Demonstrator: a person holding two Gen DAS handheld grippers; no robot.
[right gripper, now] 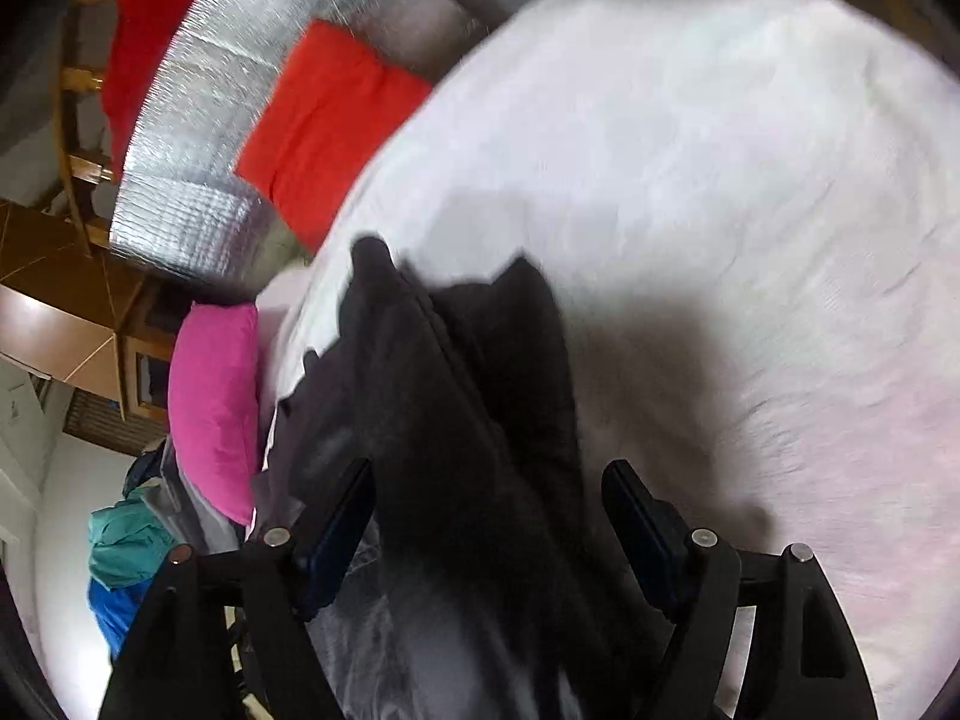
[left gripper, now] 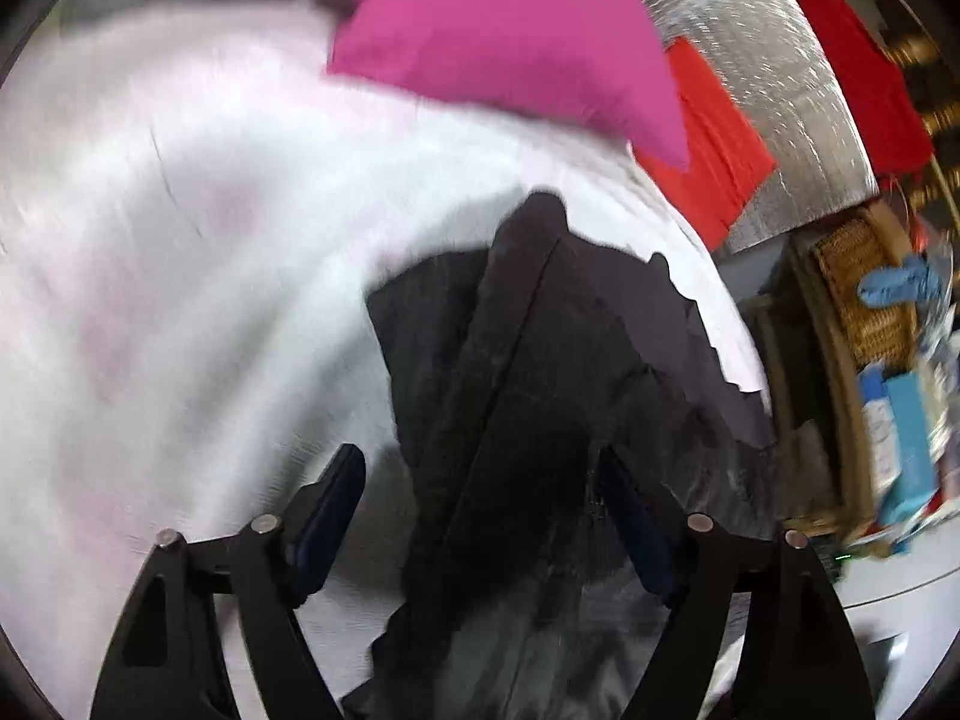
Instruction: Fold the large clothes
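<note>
Only the left-wrist view shows a woven basket at right; only the right-wrist view shows a teal bundle at lower left. Both the left gripper and right gripper stand open, pads clear of the limp black garment between them.

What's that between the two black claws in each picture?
A crumpled black garment on the white sheet. It runs between both open grippers, in both wrist views.

Black crumpled fabric garment on white bed sheet; magenta pillow, red-orange cushion, silver quilted foil panel.
</note>
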